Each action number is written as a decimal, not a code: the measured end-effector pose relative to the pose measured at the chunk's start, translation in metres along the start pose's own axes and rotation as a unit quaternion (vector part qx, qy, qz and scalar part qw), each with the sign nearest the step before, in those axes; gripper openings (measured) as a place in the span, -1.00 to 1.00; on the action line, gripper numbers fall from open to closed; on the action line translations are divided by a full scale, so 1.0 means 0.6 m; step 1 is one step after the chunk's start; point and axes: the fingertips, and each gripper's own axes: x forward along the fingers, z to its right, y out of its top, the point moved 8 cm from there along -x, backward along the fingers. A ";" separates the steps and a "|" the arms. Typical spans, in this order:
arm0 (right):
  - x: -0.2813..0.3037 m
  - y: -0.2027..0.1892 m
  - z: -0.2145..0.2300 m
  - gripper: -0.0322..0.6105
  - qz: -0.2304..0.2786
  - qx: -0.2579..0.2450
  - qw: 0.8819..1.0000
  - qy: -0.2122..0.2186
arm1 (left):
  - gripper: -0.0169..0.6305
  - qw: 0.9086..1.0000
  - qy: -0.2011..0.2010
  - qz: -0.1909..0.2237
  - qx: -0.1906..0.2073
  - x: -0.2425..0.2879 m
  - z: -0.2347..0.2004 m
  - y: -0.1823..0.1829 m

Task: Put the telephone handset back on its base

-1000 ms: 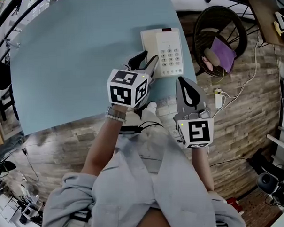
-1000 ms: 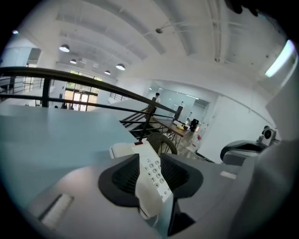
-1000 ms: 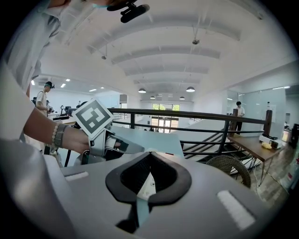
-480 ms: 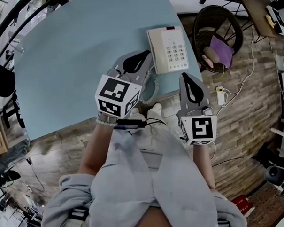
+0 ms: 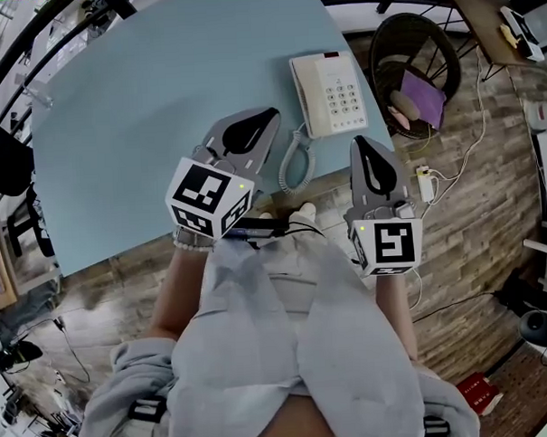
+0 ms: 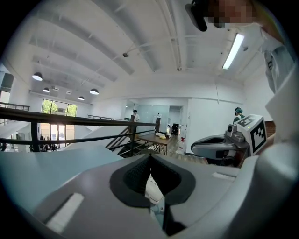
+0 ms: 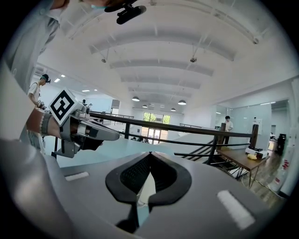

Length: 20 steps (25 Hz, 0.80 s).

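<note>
The left gripper (image 5: 273, 115) hovers low over the pale blue bench (image 5: 142, 101) with its fingers pressed together; in the left gripper view (image 6: 149, 158) the tips meet and pinch nothing, and only a bit of white shows through the slot behind them. The right gripper (image 5: 358, 141) is held at the bench's near edge, its fingers likewise pressed together and empty, the tips meeting in the right gripper view (image 7: 150, 154). The white telephone base (image 5: 345, 97) sits on the bench just beyond the left fingertips and ahead of the right fingertips, close to the bench's right-hand corner. The handset (image 5: 308, 89) appears to lie in its cradle along the side of the base nearer the left fingers, apart from both grippers. Its coiled cord (image 5: 294, 162) loops down from the telephone across the bench, just beside the left fingers and between the two grippers. Farther out past the right fingers, on the wooden floor (image 5: 472, 213), stands a round wicker chair (image 5: 394, 36) with a purple cloth (image 5: 428, 98) in it.
</note>
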 end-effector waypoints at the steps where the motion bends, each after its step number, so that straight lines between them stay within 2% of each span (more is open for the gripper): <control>1: -0.001 0.003 -0.003 -0.88 0.002 -0.002 1.000 -0.001 | -0.94 1.000 -0.001 0.002 0.002 -0.006 -0.001 0.001; 12: -0.013 0.018 -0.019 -0.88 0.009 -0.013 1.000 -0.011 | -0.94 1.000 -0.017 0.021 0.010 -0.037 -0.002 0.012; 20: -0.013 0.023 -0.029 -0.88 0.005 -0.021 1.000 -0.007 | -0.94 0.999 -0.023 0.027 0.001 -0.048 -0.001 0.003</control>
